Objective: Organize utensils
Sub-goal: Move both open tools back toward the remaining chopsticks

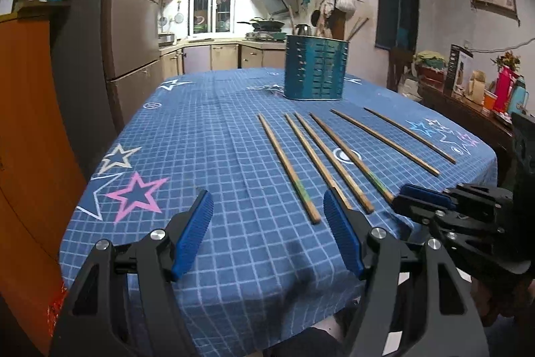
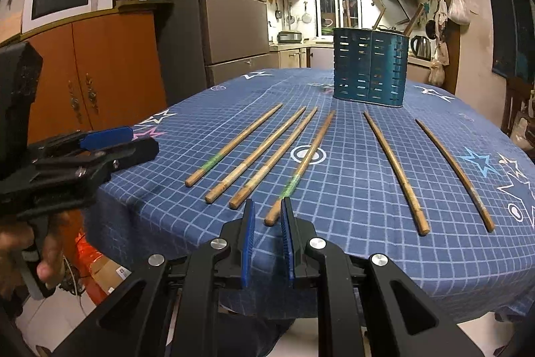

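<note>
Left gripper (image 1: 267, 216): blue-padded fingers spread wide, above the near table edge, holding nothing
Right gripper (image 2: 267, 213): fingers narrowed around the near end of the green-banded wooden chopstick (image 2: 302, 166); contact unclear
Six wooden chopsticks (image 2: 394, 169): flat on the blue checked star-print tablecloth (image 2: 351, 243)
Slotted teal metal utensil holder (image 2: 370, 66): upright beyond them

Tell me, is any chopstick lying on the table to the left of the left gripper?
No: all six chopsticks lie to the right of the open left gripper.
</note>
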